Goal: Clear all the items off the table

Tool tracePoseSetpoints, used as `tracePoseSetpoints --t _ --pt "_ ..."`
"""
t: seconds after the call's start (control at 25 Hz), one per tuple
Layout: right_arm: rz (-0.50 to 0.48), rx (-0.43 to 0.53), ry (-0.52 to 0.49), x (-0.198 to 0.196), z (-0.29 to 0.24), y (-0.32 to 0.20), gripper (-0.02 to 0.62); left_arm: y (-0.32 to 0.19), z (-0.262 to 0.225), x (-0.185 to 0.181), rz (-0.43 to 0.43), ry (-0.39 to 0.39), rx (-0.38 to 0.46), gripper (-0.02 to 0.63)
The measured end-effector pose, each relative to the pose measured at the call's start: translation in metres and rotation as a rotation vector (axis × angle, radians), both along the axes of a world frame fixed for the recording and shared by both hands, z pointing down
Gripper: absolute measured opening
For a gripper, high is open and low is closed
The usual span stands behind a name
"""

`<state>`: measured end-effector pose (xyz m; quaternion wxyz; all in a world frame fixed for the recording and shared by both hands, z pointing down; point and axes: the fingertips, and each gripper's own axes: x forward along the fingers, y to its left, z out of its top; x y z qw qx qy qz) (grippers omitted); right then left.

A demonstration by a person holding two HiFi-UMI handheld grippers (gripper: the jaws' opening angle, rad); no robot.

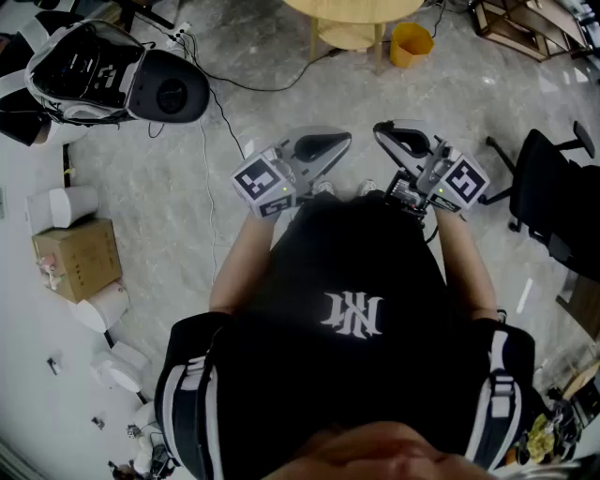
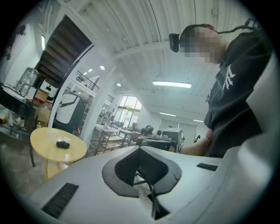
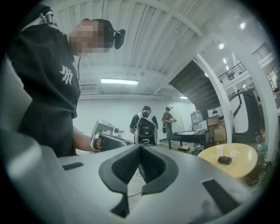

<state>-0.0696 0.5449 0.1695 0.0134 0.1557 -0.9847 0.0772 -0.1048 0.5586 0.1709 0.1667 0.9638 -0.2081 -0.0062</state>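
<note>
A round wooden table [image 2: 46,151] stands to the left in the left gripper view, with a small dark item [image 2: 63,143] on it. In the right gripper view the same table [image 3: 238,168] carries the dark item [image 3: 225,160] and a clear cup [image 3: 219,151]. From the head view only the table's near edge [image 1: 352,9] shows, at the top. Both grippers are held level in front of the person's chest, well short of the table. The left gripper [image 1: 342,141] is shut with nothing in it, and so is the right gripper [image 1: 382,129]. Their jaws meet closed in both gripper views.
A yellow bucket [image 1: 411,44] stands on the floor beside the table. A grey and black backpack rig [image 1: 103,75] lies at the upper left, with a cardboard box [image 1: 77,258] below it. A black chair [image 1: 553,197] is at the right. Two people [image 3: 146,127] stand far behind.
</note>
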Motion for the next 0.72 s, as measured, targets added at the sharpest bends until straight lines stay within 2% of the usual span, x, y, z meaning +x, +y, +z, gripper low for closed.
tracePoseSetpoints --t 0.24,0.72 --pt "-0.01 0.006 0.004 0.018 0.0 0.006 0.002 0.012 -0.003 0.025 0.003 0.025 -0.009 0.012" --pt "-0.019 0.034 -0.029 0.075 0.001 0.0 0.003 0.002 0.018 0.072 0.004 -0.064 -0.001 0.012"
